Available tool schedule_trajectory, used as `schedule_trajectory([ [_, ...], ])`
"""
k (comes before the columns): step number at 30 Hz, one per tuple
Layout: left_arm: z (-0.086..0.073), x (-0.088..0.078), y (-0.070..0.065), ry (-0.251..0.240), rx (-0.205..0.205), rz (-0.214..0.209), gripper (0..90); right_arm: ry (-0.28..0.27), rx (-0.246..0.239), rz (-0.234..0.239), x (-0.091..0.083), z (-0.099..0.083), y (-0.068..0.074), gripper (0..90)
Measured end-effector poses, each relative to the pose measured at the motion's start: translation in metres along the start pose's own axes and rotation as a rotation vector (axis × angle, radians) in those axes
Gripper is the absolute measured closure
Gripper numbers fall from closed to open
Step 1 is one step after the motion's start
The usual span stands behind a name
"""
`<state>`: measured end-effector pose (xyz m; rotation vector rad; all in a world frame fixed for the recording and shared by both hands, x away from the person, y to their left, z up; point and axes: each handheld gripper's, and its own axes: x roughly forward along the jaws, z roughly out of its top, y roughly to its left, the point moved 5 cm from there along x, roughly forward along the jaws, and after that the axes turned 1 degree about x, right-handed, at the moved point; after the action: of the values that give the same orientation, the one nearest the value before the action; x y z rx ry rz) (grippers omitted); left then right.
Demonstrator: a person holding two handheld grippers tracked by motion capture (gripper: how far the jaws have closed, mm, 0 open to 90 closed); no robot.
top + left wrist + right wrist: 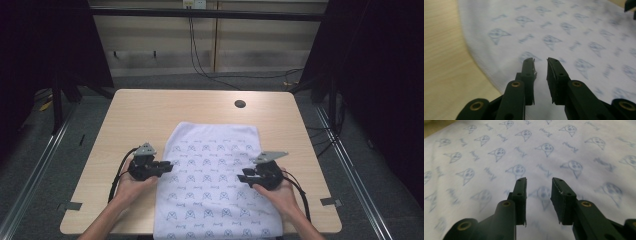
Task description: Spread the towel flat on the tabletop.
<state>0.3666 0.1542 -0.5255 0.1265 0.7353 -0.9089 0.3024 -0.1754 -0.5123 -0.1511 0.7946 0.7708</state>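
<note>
Pale wooden table (150,115), rounded at the corners, with a small dark round hole (240,104) near the far edge. Spread flat on the near middle of it, a white cloth (215,150) printed with rows of small blue figures, reaching from mid-table to the near edge and slightly over it.

Left hand (131,184) holding the left gripper (169,166) at the cloth's left edge, tips pointing inward over the fabric. In the left gripper view (540,60), jaws apart with a narrow gap, nothing between them, cloth edge and bare wood below.

Right hand (279,192) holding the right gripper (241,176) over the cloth's right part, pointing inward toward the other. In the right gripper view (538,179), jaws parted, empty, printed fabric beneath.

Black cable (117,175) trailing back from the left gripper along the forearm.
</note>
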Motion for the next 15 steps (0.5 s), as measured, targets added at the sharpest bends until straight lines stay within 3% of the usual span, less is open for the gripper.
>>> schedule_trajectory([
  [3,-0.002,0.010,0.006,0.030,-0.004,0.038,70.8,0.029,-0.010,-0.014,0.025,0.012,-0.008,58.4],
  [5,-0.005,0.012,0.003,0.028,0.028,0.048,65.9,0.025,-0.009,-0.020,0.036,0.017,-0.015,56.3],
  [7,-0.007,0.011,0.000,0.030,0.030,0.039,62.8,0.044,-0.015,-0.045,0.044,0.016,-0.019,55.7],
  [11,-0.010,0.010,-0.005,0.022,0.025,0.014,64.2,0.058,-0.043,-0.070,0.042,0.013,-0.018,59.7],
  [15,-0.013,0.010,-0.017,0.027,0.056,-0.020,61.5,0.073,-0.058,-0.063,0.031,0.002,-0.013,59.8],
])
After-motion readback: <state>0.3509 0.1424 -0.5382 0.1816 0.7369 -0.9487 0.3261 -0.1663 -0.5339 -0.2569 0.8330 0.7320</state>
